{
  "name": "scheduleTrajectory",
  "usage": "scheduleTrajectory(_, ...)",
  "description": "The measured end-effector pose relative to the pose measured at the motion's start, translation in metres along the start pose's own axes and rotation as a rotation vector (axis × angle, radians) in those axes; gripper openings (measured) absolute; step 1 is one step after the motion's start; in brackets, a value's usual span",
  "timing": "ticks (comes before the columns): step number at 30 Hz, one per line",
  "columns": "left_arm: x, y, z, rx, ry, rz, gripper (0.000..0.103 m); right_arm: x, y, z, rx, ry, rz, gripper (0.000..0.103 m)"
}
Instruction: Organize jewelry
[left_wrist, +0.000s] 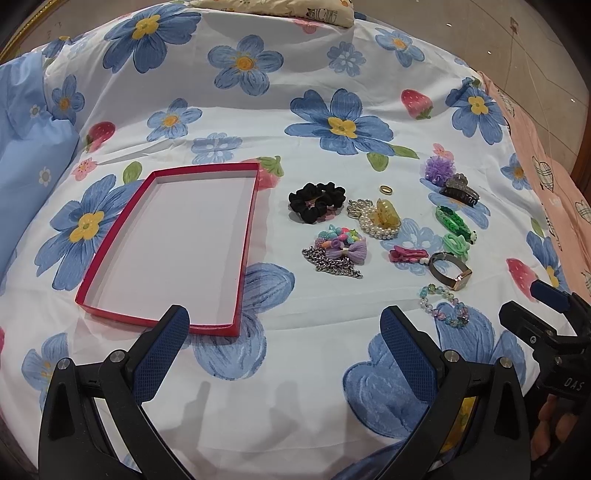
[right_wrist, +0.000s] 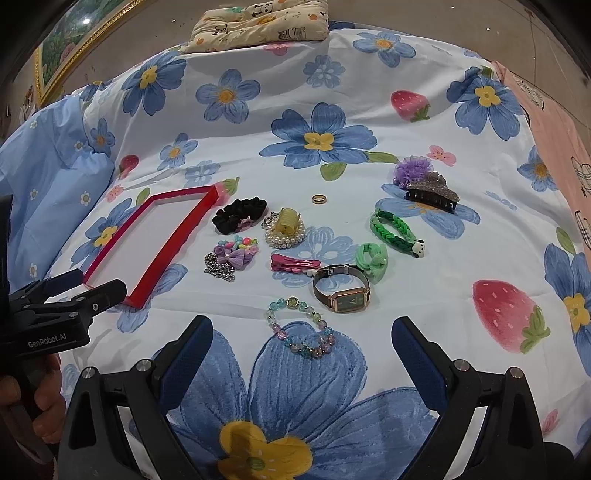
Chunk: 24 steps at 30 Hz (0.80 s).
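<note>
Our left gripper (left_wrist: 284, 328) hangs with jaws spread wide and empty at the bottom of its frame; our right gripper (right_wrist: 301, 339) is equally wide and empty. We see the red tray (left_wrist: 243, 254) at centre left, its long axis running from lower left up toward the frame's top. Right of it lies the jewelry cluster: the watch (right_wrist: 345, 290), long axis roughly horizontal, then the beaded bracelet (right_wrist: 301, 328), then the ring (right_wrist: 318, 199).

left wrist: above red tray (left_wrist: 110, 291), facing forward | right wrist: nearer beaded bracelet (right_wrist: 301, 332) | both share both
</note>
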<state>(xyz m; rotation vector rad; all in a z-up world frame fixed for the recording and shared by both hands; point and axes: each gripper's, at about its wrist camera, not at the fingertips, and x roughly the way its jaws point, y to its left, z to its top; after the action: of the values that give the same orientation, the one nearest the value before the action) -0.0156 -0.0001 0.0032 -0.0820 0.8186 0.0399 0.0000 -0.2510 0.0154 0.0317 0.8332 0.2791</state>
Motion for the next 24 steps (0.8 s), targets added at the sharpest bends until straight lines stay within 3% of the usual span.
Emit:
scheduleTrajectory(14, 0.006, 0.000, 0.002, 0.004, 0.010, -0.003, 0.103, 0.001, -0.004, 0.000, 0.015, 0.002, 0.017, 0.099)
scheduleTrajectory(24, 0.023, -0.007, 0.017, 0.016, 0.028, -0.048, 0.103, 0.015, -0.030, 0.010, 0.098, 0.021, 0.042, 0.098)
